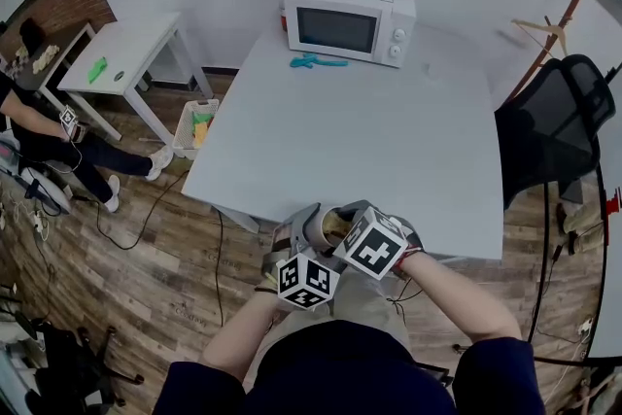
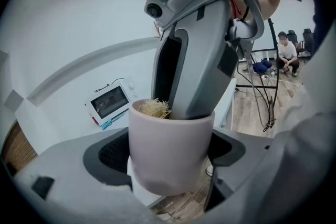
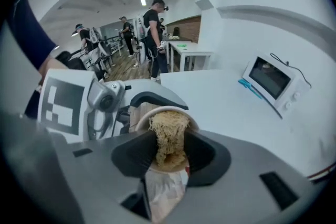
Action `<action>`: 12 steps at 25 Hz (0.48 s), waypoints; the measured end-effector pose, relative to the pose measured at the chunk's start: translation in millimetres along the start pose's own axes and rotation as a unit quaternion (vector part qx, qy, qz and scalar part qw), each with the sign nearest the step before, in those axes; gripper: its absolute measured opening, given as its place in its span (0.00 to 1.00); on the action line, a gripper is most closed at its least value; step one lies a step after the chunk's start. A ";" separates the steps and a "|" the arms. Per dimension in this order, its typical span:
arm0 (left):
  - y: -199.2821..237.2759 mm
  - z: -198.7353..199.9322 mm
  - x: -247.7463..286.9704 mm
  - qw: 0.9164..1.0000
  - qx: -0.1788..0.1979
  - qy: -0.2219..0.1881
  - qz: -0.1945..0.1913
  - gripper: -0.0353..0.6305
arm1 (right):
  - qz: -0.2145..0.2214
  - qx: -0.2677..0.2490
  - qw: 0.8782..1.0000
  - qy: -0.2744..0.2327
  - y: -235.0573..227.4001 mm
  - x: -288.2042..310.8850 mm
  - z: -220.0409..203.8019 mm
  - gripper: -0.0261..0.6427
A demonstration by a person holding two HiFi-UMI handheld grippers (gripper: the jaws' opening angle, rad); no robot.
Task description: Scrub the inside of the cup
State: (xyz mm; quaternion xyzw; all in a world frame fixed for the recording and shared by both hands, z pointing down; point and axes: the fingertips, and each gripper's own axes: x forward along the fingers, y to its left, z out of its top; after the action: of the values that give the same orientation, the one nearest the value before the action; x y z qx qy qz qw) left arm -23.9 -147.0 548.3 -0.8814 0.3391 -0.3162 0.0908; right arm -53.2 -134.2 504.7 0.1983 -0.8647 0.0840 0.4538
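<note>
A pale pinkish cup [image 2: 170,152] is clamped between the jaws of my left gripper [image 2: 171,162], which is shut on its lower body. My right gripper [image 3: 169,157] is shut on a straw-coloured fibre scrubber [image 3: 168,136], and its jaws reach down into the cup's mouth [image 3: 140,114]. In the left gripper view a tuft of the scrubber [image 2: 154,108] shows above the rim beside the right gripper's body [image 2: 199,60]. From the head view both grippers meet at the cup [image 1: 335,228], just off the table's near edge, in front of my lap.
The white table [image 1: 389,141] carries a microwave [image 1: 350,15] and a teal tool [image 1: 318,62] at its far end. A black chair [image 1: 549,121] stands to the right. On the left are a basket [image 1: 197,126], a small white table [image 1: 121,53] and a seated person [image 1: 39,131].
</note>
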 end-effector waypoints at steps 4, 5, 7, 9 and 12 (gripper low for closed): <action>0.4 -0.3 0.4 1.000 0.001 -0.001 0.003 0.71 | 0.006 0.118 0.993 0.002 -6.0 0.9 -8.0 0.27; 0.2 0.0 0.5 1.000 0.003 -0.001 0.004 0.71 | 0.010 0.151 0.989 0.002 -7.8 1.5 -11.5 0.27; -0.2 0.8 0.9 1.000 0.007 -0.001 0.004 0.71 | 0.023 0.218 0.976 -0.003 -10.6 2.1 -15.7 0.27; -1.6 1.1 1.1 1.000 0.013 0.000 0.004 0.71 | 0.042 0.291 0.956 -0.009 -12.2 2.9 -19.1 0.27; -3.9 -0.4 1.8 1.000 0.021 0.000 0.006 0.71 | 0.066 0.385 0.921 -0.016 -13.4 5.2 -24.4 0.27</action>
State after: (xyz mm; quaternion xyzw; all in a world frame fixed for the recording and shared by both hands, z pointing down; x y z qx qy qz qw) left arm -21.0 -145.2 550.9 -0.8771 0.3373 -0.3232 0.1114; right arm -31.9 -139.8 522.4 0.3011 -0.7841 0.4369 0.3219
